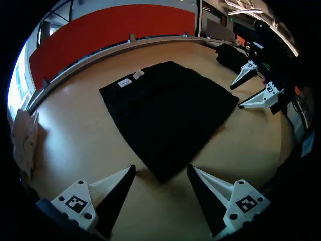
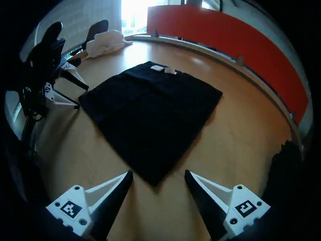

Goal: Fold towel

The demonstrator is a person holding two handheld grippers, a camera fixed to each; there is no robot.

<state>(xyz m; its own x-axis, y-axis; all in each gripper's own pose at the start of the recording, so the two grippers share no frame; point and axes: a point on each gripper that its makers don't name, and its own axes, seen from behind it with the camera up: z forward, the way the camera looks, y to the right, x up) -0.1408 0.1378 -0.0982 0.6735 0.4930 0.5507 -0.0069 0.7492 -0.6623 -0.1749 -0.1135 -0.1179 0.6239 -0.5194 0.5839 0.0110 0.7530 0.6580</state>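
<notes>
A black towel (image 1: pixel 168 116) (image 2: pixel 152 112) lies spread flat on the wooden table (image 1: pixel 80 136) (image 2: pixel 240 132), with two white tags (image 1: pixel 124 83) (image 2: pixel 157 68) at its far edge. My left gripper (image 1: pixel 160 166) is open, its fingers on either side of the towel's nearest corner, just short of it. My right gripper (image 2: pixel 158 172) is open the same way at another corner. In the left gripper view the right gripper (image 1: pixel 236 97) shows open at the towel's right corner. In the right gripper view the left gripper (image 2: pixel 83 97) shows open at the left corner.
A heap of white cloth (image 1: pixel 24 136) (image 2: pixel 105 40) sits at one table end, a dark heap (image 1: pixel 230 56) (image 2: pixel 287 160) at the other. A red panel (image 1: pixel 112 28) (image 2: pixel 240 36) runs behind the table's curved far edge. Black chairs (image 2: pixel 96 30) stand nearby.
</notes>
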